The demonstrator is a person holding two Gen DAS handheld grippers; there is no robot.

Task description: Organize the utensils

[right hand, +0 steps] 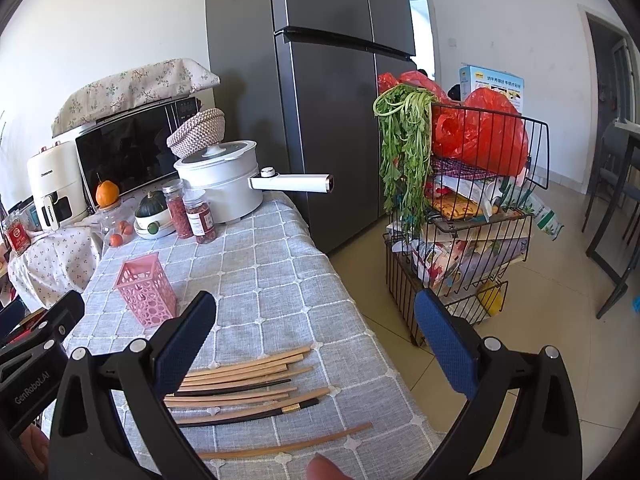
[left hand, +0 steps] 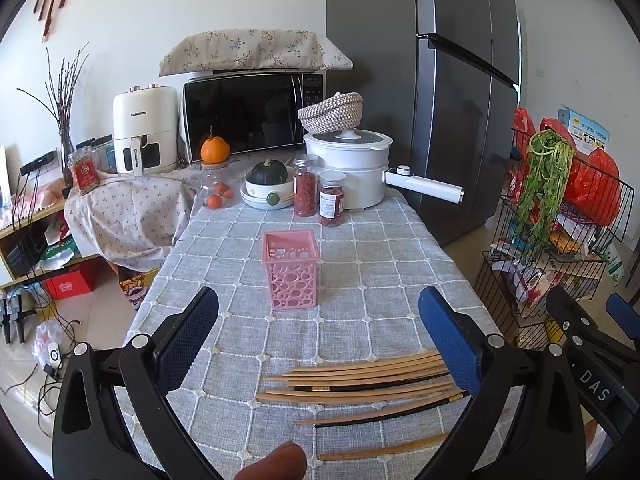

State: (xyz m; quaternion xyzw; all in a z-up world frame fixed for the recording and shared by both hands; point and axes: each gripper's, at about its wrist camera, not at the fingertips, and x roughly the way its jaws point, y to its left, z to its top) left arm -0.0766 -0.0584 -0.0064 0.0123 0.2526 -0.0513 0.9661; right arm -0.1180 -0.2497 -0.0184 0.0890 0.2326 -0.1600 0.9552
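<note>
Both the left claw [left hand: 318, 334] and the right claw [right hand: 314, 334] hang released and empty above the chopsticks [left hand: 360, 390] scattered on the surface [left hand: 400, 264], the pink holder [left hand: 291, 270] upright just beyond, ready to receive them.

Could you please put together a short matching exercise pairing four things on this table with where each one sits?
Things:
1. pink holder
2. chopsticks
3. white pot
4. orange fruit

Places:
A. lying flat at the near edge of the tablecloth
B. on top of a clear jar in front of the microwave
C. upright and empty at the middle of the tablecloth
D. at the far end, under a woven basket, handle pointing toward the fridge

Pairs: 1-C, 2-A, 3-D, 4-B
</note>
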